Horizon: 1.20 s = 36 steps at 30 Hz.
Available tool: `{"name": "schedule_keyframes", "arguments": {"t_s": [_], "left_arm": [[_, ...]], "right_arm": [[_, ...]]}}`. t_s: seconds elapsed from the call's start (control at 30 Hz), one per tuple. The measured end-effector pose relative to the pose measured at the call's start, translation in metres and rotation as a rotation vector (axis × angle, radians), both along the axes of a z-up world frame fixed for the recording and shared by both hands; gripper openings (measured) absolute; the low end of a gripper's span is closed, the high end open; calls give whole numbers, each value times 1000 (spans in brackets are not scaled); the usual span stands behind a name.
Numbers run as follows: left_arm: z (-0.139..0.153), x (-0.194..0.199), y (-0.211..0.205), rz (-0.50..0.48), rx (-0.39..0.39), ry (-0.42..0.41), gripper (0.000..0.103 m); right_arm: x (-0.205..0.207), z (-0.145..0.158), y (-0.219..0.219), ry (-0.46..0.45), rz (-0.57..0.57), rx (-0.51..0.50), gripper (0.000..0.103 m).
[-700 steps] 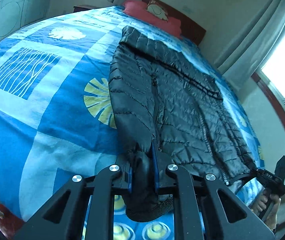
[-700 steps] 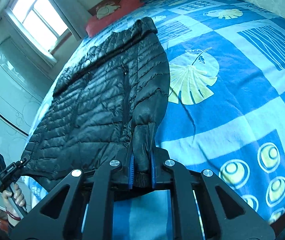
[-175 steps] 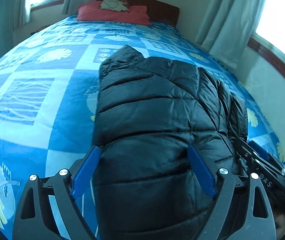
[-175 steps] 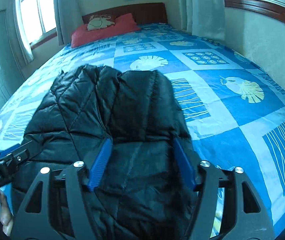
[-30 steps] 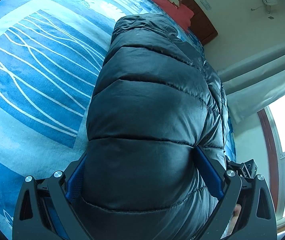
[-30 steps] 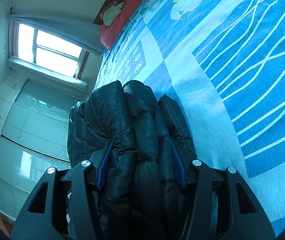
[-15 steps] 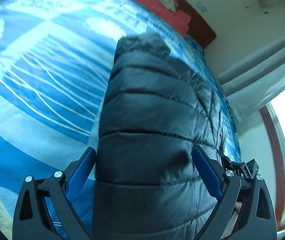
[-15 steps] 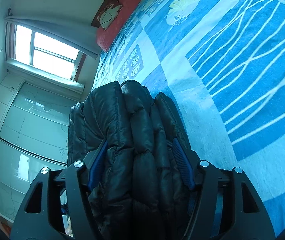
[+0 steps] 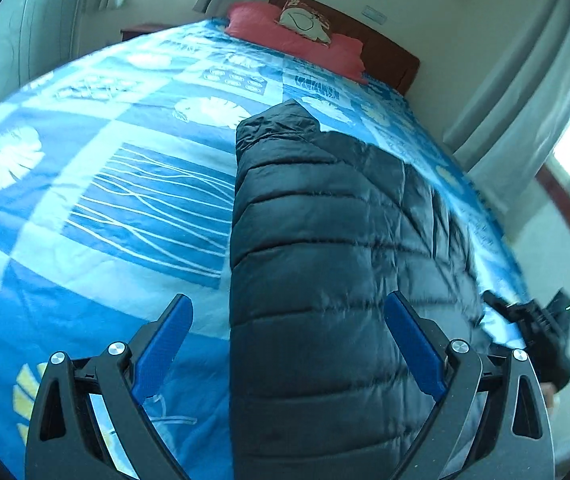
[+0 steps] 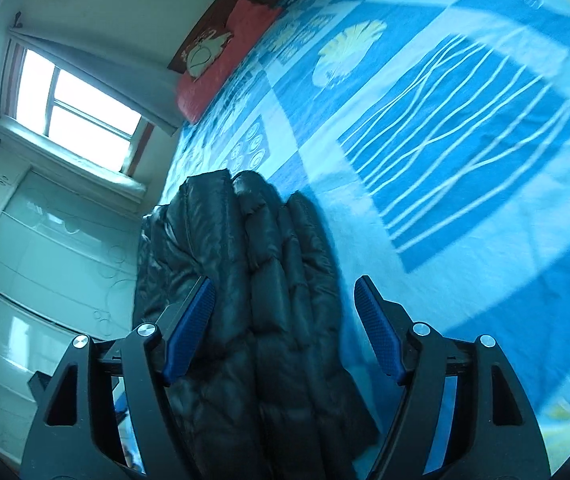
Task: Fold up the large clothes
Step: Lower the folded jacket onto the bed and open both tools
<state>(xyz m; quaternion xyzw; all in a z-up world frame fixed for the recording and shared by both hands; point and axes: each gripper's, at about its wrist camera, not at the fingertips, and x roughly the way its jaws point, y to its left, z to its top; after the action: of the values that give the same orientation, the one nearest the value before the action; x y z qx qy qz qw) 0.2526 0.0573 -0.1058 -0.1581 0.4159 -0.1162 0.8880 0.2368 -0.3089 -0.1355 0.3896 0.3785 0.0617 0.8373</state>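
— Across the bed [image 9: 97, 208], along its window-side edge, our black puffer jacket [image 9: 325, 280] now lies as one long, thick bundle, collar end toward the red pillow [image 9: 297, 36] at the headboard. A second ago the bundle was wedged tight between both sets of pads; now we have let go.

— Agreed. On the left gripper [image 9: 289, 344] the blue pads [image 9: 165, 344] stand wide apart with bedspread showing beside the jacket, so nothing is pinched. The right gripper [image 10: 285, 328] is spread too, its fingers [image 10: 377, 328] clear of the stacked layers [image 10: 269, 280] on the right side.

— So the jacket rests by its own weight. We judge the fold is essentially finished: sleeves are tucked in and the layers are stacked.

— One risk: puffy fill springs back. The top layer looks rounded, so we may need to press it flat.

— Whether the far hem lines up, we cannot tell.
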Motion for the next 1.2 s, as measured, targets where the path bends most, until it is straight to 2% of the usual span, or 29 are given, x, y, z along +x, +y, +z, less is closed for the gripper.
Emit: {"name": "schedule_keyframes", "arguments": {"t_s": [0.27, 0.43, 0.6, 0.77, 0.93, 1.2], "left_arm": [[7, -35, -13, -17, 60, -19, 95], [11, -63, -20, -20, 118, -48, 95], [14, -87, -23, -13, 150, -65, 95], [18, -107, -24, 6, 176, -83, 95], [30, -125, -27, 13, 197, -109, 95], [55, -151, -27, 26, 224, -167, 95]], "right_arm": [[-55, 19, 4, 0, -43, -136, 73], [-89, 31, 20, 25, -70, -312, 80], [-114, 42, 44, 25, -60, -482, 80], [-139, 61, 70, -12, -61, -629, 82], [-156, 80, 89, -59, -56, -710, 87], [-179, 106, 115, -120, -16, -743, 88]]}}
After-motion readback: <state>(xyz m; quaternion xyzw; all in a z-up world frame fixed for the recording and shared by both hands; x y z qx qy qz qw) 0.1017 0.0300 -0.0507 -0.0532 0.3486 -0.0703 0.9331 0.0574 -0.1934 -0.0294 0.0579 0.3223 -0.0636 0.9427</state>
